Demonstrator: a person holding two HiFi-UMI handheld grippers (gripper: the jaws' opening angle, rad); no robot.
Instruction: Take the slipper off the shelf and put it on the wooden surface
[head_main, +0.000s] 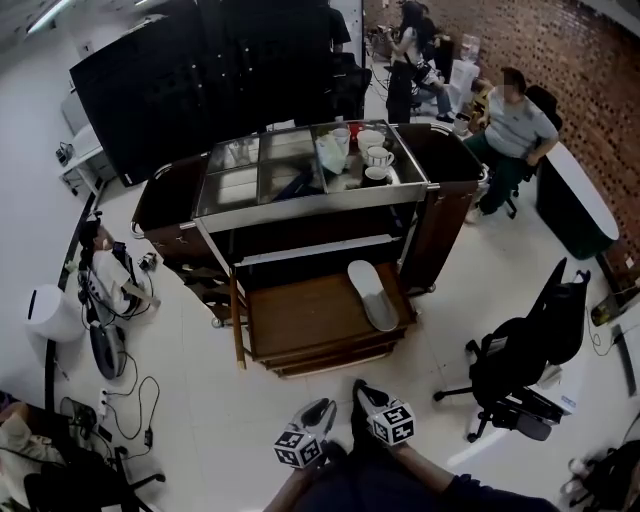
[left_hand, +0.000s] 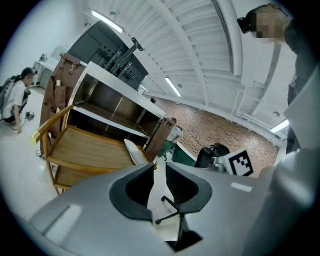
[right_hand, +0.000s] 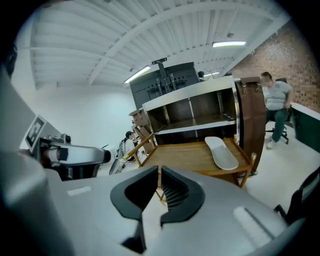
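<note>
- Starting at the far left: a tangle of cables (head_main: 130, 385) and some gear lie on the pale floor (head_main: 200, 420). A big dark panel (head_main: 160, 100) stands behind them, near the white wall.
- My left gripper (head_main: 320, 408) is low in the head view, close to my body. Its own view shows the jaws a narrow gap apart with only floor showing through, so it's holding nothing.
- Mid-room is the dark wooden cart (head_main: 165, 205). It has a metal and glass top (head_main: 240, 175) with a few white cups (head_main: 378, 157) at its right end.
- In front of the cart's lower part is the wooden surface (head_main: 300, 315), a low tray-like deck with a raised rail.
- The slipper (head_main: 372, 293) is pale and lies flat on the right side of that deck. It runs lengthwise front to back, close beside the right edge. Both grippers are well apart from it.
- My right gripper (head_main: 362, 392) is just beside the left one. Its jaws are only a sliver apart, with nothing between them.
- Further right there's a black office chair (head_main: 520, 360) on the floor. A person (head_main: 515, 125) sits by a dark table (head_main: 580, 190), with a red brick wall (head_main: 560, 50) behind.
- Writing: the only print I can make out is the black-and-white square markers on each gripper's cube (head_main: 393, 422). Anything else is too small to read.
</note>
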